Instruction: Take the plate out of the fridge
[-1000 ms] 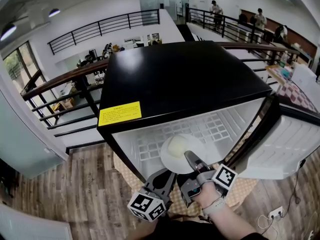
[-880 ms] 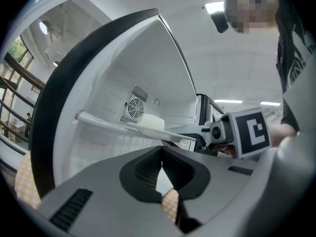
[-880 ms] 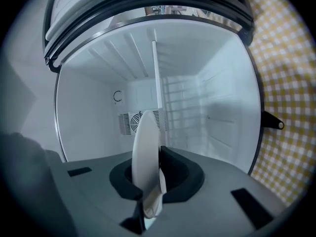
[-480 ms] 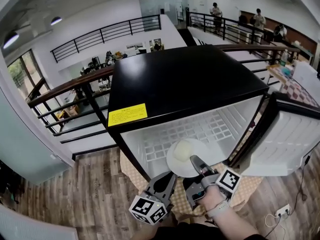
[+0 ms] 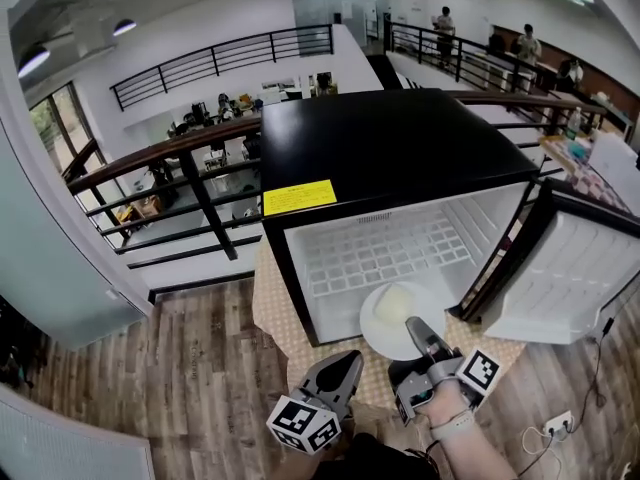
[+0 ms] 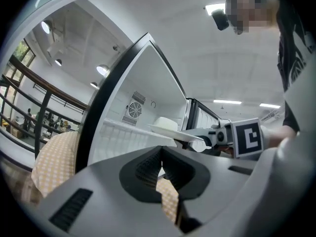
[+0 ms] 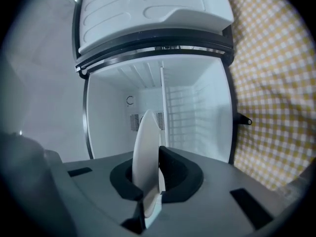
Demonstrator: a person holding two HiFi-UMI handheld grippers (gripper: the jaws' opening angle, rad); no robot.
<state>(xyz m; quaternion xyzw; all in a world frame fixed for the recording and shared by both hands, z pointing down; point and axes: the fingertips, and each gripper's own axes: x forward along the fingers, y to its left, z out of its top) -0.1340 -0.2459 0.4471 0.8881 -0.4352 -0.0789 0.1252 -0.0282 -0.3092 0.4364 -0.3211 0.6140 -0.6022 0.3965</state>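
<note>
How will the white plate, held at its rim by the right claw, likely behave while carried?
The plate is probably stiff: it lies flat though the right claw pinches only its rim. Its smooth surface looks slippery, so it may pivot in that narrow grip. The pale block on it could slide if it tilts.

A yellow checked cloth [image 5: 272, 303] shows at seven o'clock from centre, with plank floor [image 5: 150, 378] spreading beyond it towards eight. A dark railing [image 5: 175, 158] runs from nine o'clock towards one, with desks behind it (too small to detail). People [image 5: 443, 23] stand at one o'clock. A white socket [image 5: 553, 426] sits at five o'clock.
</note>
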